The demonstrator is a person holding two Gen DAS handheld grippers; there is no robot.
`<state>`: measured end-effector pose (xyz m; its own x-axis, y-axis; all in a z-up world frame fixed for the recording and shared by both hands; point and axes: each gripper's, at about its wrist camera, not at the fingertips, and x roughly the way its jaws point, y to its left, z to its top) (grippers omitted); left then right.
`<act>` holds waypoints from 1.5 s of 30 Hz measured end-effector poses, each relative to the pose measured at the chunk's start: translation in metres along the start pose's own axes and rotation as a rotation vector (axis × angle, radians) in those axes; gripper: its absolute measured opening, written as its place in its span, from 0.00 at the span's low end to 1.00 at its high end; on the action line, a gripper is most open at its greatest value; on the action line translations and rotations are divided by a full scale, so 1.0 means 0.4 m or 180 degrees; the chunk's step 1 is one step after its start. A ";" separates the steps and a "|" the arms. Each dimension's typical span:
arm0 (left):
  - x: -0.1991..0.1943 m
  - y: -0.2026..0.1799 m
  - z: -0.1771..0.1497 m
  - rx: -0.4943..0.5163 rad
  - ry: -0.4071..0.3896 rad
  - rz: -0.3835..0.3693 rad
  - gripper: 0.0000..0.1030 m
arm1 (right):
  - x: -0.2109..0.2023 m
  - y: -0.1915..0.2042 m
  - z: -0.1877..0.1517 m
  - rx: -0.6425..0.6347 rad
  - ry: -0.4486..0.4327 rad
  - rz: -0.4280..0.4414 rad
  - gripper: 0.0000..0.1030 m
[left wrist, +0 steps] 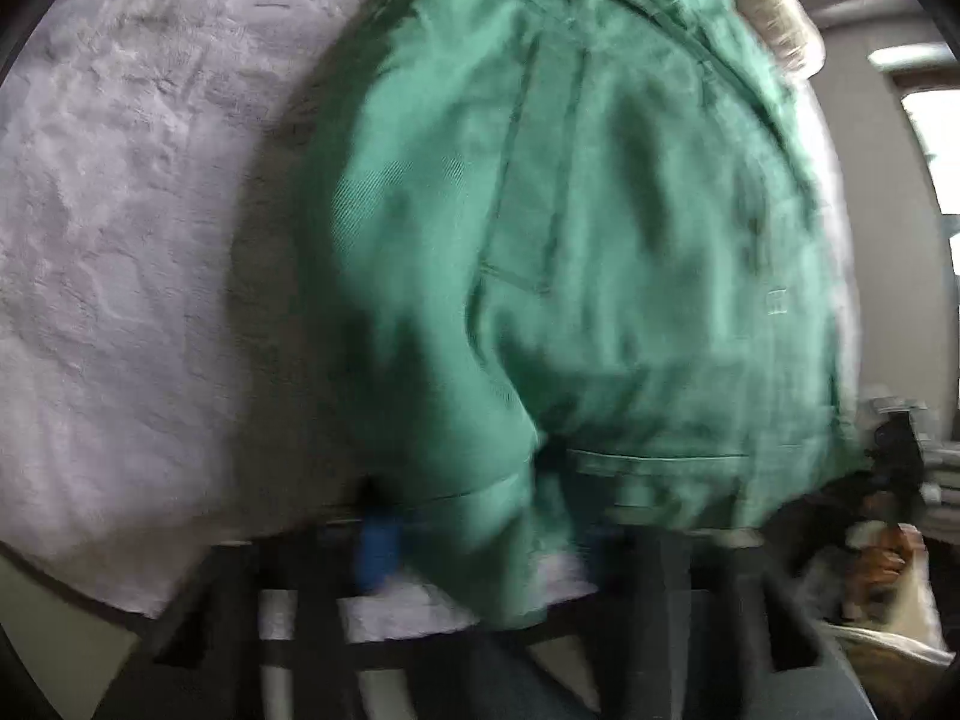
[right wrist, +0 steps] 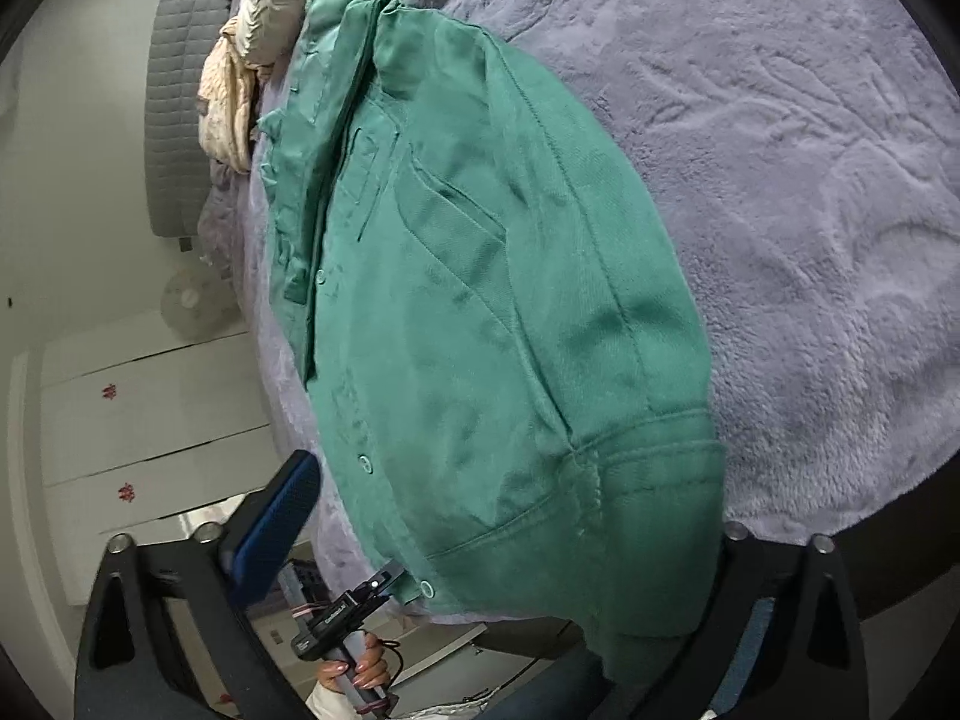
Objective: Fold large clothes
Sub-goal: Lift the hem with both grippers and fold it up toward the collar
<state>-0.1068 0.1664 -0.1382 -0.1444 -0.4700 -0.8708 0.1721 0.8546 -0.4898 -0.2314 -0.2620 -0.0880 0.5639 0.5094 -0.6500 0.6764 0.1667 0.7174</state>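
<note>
I can read no writing on the green jacket, only a small pale woven tag, too blurred. It lies folded on the plush grey blanket, its hem at the near edge of the bed. My left gripper pinches this hem. My right gripper is spread, the hem between its blue pads. A cream quilted garment lies at the far edge.
</note>
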 end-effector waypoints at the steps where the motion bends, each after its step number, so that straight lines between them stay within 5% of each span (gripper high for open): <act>1: -0.005 0.001 0.003 -0.0034 0.0002 -0.0065 0.29 | 0.001 -0.001 0.001 0.0024 -0.0006 -0.0067 0.43; 3: -0.017 0.001 0.007 -0.0047 -0.0008 -0.0170 0.28 | 0.000 -0.010 0.007 0.0070 0.0018 -0.0102 0.15; 4: -0.027 0.001 0.009 -0.0094 -0.0017 -0.0259 0.28 | -0.004 -0.011 0.009 0.0068 0.0024 -0.0048 0.11; 10: -0.156 -0.043 0.055 -0.0269 -0.0365 -0.0817 0.28 | -0.043 0.095 0.041 -0.0136 0.0159 0.0658 0.10; 18: -0.333 -0.177 0.279 -0.0312 -0.1120 -0.0946 0.28 | -0.077 0.350 0.206 -0.0567 0.0212 0.1182 0.10; 25: -0.393 -0.252 0.534 -0.0181 -0.1577 -0.0614 0.28 | -0.034 0.546 0.442 -0.0846 0.0138 0.1179 0.10; 34: -0.213 -0.218 0.844 -0.0131 -0.1266 -0.0194 0.28 | 0.162 0.564 0.703 -0.0475 -0.0039 0.0698 0.10; 39: -0.115 -0.195 0.923 -0.0135 -0.1067 0.0066 0.30 | 0.263 0.528 0.781 -0.0283 -0.0127 0.0493 0.10; 45: -0.149 -0.206 0.935 -0.0106 -0.1238 0.0477 0.58 | 0.287 0.496 0.815 -0.0016 -0.0100 0.0450 0.19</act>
<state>0.2520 0.0416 -0.0618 0.2598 -0.3828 -0.8866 0.1308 0.9236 -0.3604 0.1218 -0.4456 -0.1019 0.6680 0.5013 -0.5500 0.5870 0.0995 0.8035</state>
